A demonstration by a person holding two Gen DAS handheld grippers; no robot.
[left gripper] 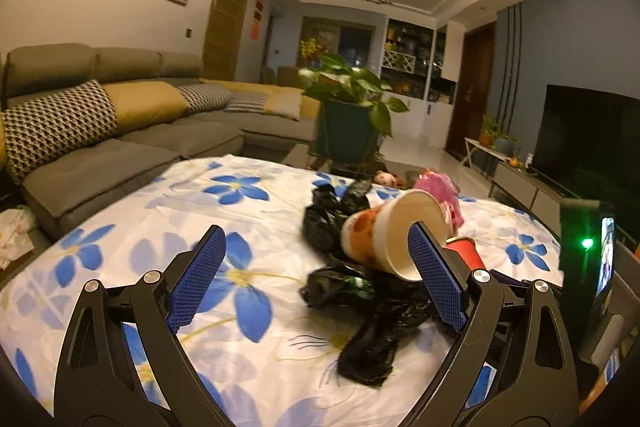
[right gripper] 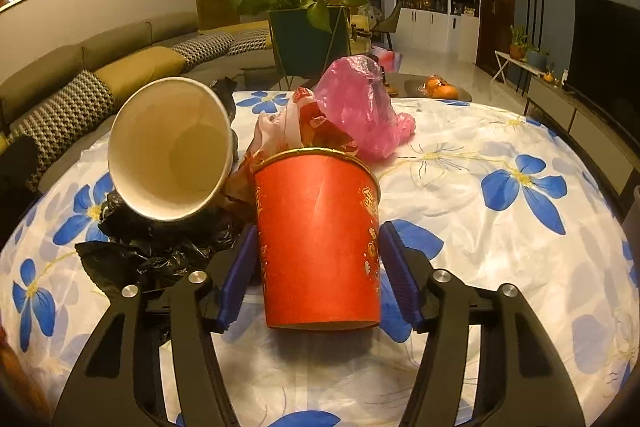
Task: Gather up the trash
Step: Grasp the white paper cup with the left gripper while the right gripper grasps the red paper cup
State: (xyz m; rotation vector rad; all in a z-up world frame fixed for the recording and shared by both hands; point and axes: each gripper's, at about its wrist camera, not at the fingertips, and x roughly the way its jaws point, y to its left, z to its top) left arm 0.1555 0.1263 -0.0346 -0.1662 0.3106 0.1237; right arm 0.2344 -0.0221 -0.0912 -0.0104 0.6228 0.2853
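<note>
My right gripper (right gripper: 318, 229) is shut on an upright red paper cup (right gripper: 320, 247), a blue pad against each of its sides. A white paper cup (right gripper: 172, 151) lies tilted on crumpled black plastic bags (right gripper: 160, 251) just left of it, mouth toward the camera. Behind them lie a red-and-white plastic bag (right gripper: 296, 123) and a pink plastic bag (right gripper: 360, 103). My left gripper (left gripper: 316, 229) stands wide open with nothing gripped. Its right fingertip (left gripper: 416, 235) is in front of the white cup's (left gripper: 384, 239) rim. The red cup (left gripper: 466, 251) and black bags (left gripper: 368, 339) show beyond it.
The trash sits on a table under a white cloth with blue flowers (right gripper: 500, 227). Beyond its far edge stand a potted plant (left gripper: 348, 131), a grey sofa (left gripper: 120, 147) at left and a TV unit (right gripper: 580, 99) at right. A black device with a green light (left gripper: 588, 247) is at right.
</note>
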